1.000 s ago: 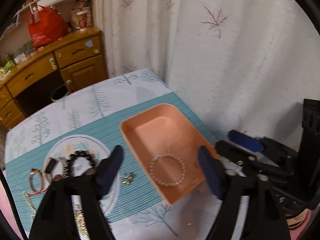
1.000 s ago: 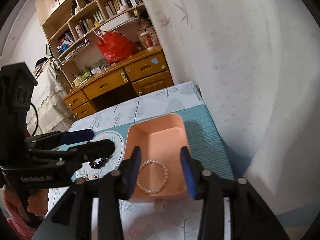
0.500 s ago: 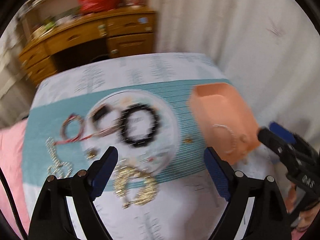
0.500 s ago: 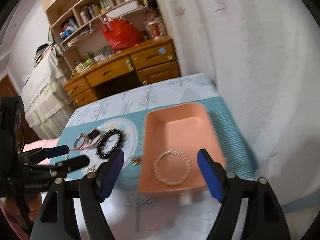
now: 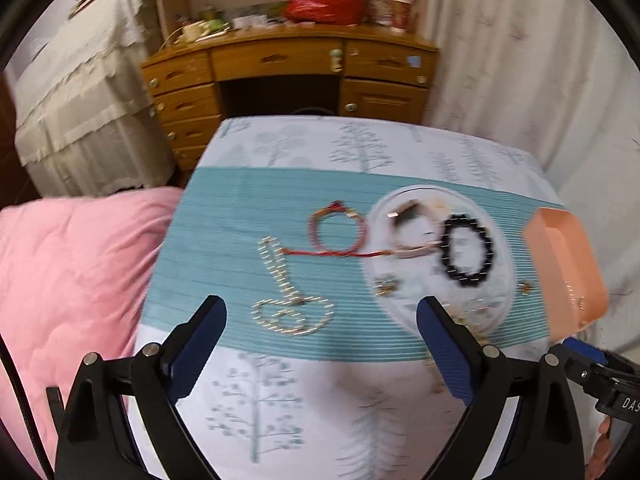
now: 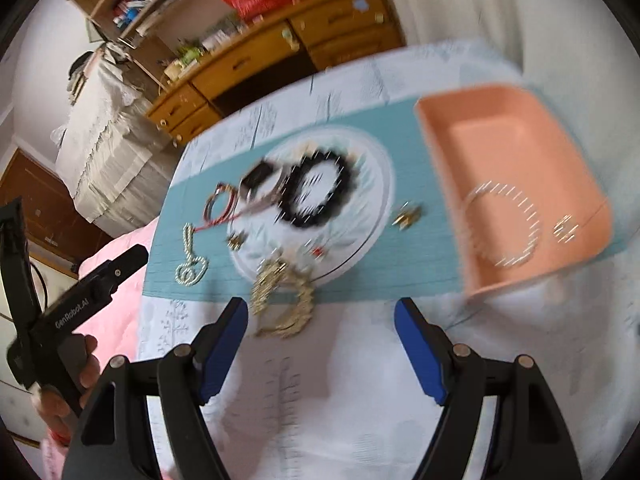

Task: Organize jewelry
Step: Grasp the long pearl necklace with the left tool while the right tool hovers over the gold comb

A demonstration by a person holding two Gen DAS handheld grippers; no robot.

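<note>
Chain (image 5: 288, 300) of pale links, light, limp and slippery, lies on the tabletop (image 5: 280, 392) at twelve o'clock of the left hand-held gripper (image 5: 320, 340), jaws apart and empty; pinch its coiled loop; black bead bracelet (image 6: 316, 188) at twelve o'clock of the right hand-held gripper (image 6: 320, 336), also apart; peach tray (image 6: 576, 148) at two o'clock holds a pearl bracelet (image 6: 506, 226).
</note>
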